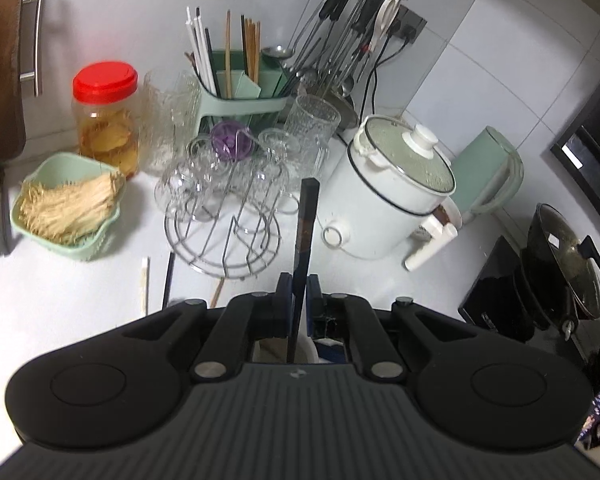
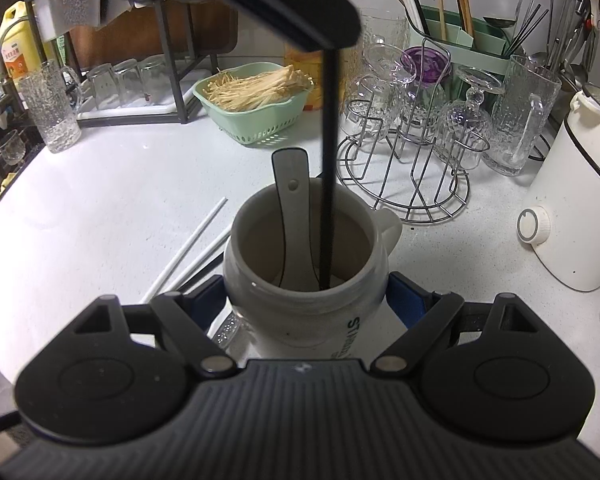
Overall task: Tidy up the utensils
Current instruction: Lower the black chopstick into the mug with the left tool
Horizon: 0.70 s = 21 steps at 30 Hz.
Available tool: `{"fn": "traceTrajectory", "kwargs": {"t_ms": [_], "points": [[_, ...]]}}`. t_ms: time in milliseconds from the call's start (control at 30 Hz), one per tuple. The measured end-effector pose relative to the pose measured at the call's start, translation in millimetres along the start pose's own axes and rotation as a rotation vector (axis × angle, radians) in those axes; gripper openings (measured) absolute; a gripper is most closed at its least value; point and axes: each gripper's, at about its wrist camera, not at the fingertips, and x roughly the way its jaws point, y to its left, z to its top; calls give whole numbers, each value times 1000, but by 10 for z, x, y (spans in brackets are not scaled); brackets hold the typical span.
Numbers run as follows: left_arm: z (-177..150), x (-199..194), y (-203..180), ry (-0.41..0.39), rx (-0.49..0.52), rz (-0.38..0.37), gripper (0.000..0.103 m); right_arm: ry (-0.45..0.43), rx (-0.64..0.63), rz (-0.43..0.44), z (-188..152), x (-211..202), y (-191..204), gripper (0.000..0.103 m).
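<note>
Your right tool (image 2: 306,300) sits nearest the lens, its blue pads spread wide and pressed against both flanks of the white mug (image 2: 306,280), which stands upright on the table (image 2: 100,200); that grip appears meant to steady the mug as a receptacle while the other hand loads it. A grey-and-white spoon (image 2: 294,216) already leans inside, bowl down, handle clear of the rim. Your left tool (image 1: 298,300) is closed almost fully on a black chopstick (image 1: 305,232), pinched thin between the pads and held near vertical, which suits lowering it end-first. From the right wrist view, the chopstick's lower end is seen inside the mug mouth beside the spoon, with the left tool's underside overhead; whether that end touches the bottom cannot be told. Two white chopsticks (image 2: 188,252) lie on the table just left of the mug, with a dark one partly hidden against it. The left wrist view shows none of the mug interior, only a sliver of white below the pads; it shows instead what remains loose ahead: a pale chopstick (image 1: 144,286), a dark one (image 1: 168,280) and a brown tip (image 1: 217,294) near the wire glass rack (image 1: 224,240). It also shows the green utensil caddy (image 1: 240,92) and the hanging utensil stand (image 1: 356,36) at the wall. My judgement: sorting is partway, with several sticks outstanding.
</note>
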Motion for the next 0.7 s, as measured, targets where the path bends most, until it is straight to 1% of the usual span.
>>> {"fn": "traceTrajectory", "kwargs": {"t_ms": [100,333,567,700], "points": [[-10,-31,37,44,-31,-5,7,0,0,0,0,0,-1,89],[-74,-8,80,128,-52,12,8,0,2,-4,8,2,-13,89],[-86,56,133,157,-101,-6,8,4,-5,-4,13,10,-19,89],[-63,74,125,164,-91,4,8,4,-6,-4,10,10,-16,89]]}}
